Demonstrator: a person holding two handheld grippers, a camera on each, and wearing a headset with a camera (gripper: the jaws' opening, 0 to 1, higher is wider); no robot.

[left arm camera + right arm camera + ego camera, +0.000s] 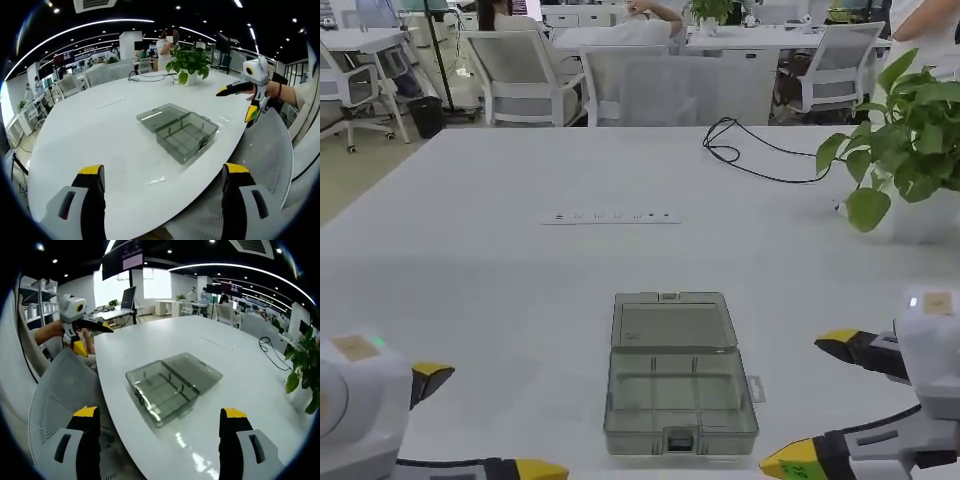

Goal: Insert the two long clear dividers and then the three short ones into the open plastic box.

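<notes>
1. Squarely near the front edge of the white table [470, 260] in the head view sits the smoke-tinted clear plastic box [680, 375]. It is open, with its lid lying flat on the far side. Thin clear dividers [693, 383] stand in its base as a grid, but I cannot count them. The white left gripper with yellow-tipped black jaws [485, 420] hangs left of the box, and the matching right gripper [810, 402] hangs right of it. Both have their jaws spread wide, grip nothing, and are clear of the box. Farther back lie a flat white power strip [610, 216] and a looped black cable [750, 150]. A leafy green potted plant [895, 140] stands at the far right.

2. Seen in the left gripper view, this gripper's own jaws gape wide with nothing between them. The box lies ahead on the table, well apart from both tips. The right gripper is in the air to the right, its jaws parted and empty.

3. Seen in the right gripper view, the jaws are again wide apart and empty. The box lies ahead, open, with the divider grid plain in its base. The left gripper hangs at the upper left, off the table's edge, its jaws apart.
</notes>
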